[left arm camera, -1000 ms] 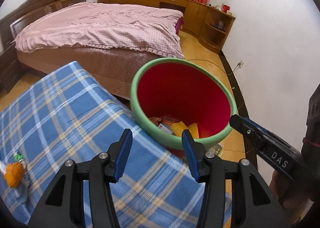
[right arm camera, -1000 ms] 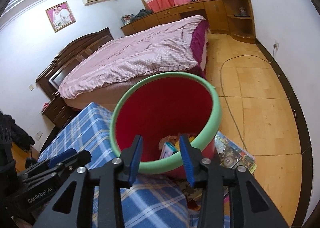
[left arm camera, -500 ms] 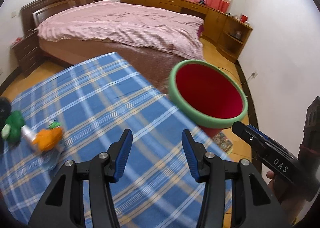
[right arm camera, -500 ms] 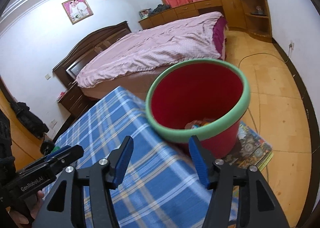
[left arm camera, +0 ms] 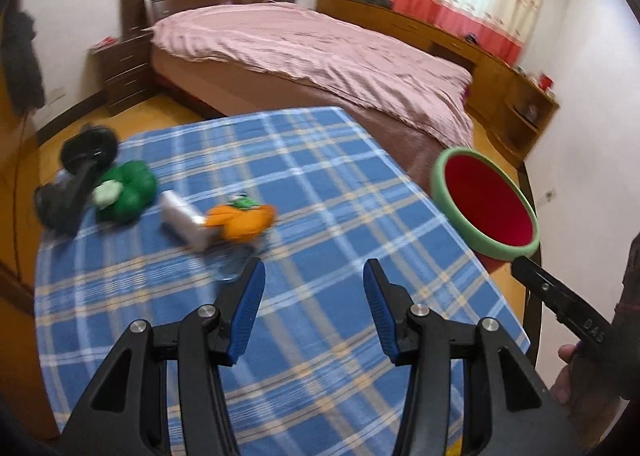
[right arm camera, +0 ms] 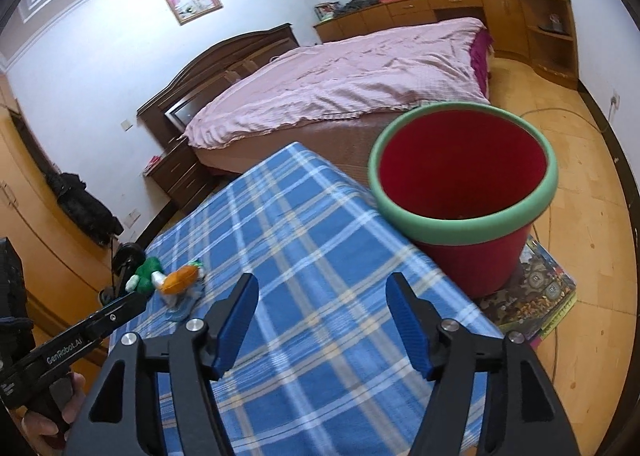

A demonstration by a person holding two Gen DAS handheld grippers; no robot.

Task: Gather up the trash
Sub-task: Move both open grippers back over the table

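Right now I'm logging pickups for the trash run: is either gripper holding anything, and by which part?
Nothing is held. The left gripper is open over bare cloth; the right gripper is opening with nothing between its jaws.

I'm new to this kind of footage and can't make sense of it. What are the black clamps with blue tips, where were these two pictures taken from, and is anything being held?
The clamps are hand-held grippers; a person holds one in each hand, and a wide-angle camera on each looks out along its two fingers. One picture comes from the left gripper, the other from the right gripper. Each camera also catches the other gripper at the picture's edge.

Below them is a table with a blue checked cloth. On it lie an orange wrapper, a white piece and a green wrapper; they are blurred, so I can't say more. A red bin with a green rim stands on the floor by the table.

Nothing is held. The left gripper's jaws stand apart and empty; the right's are opening, with nothing between them.
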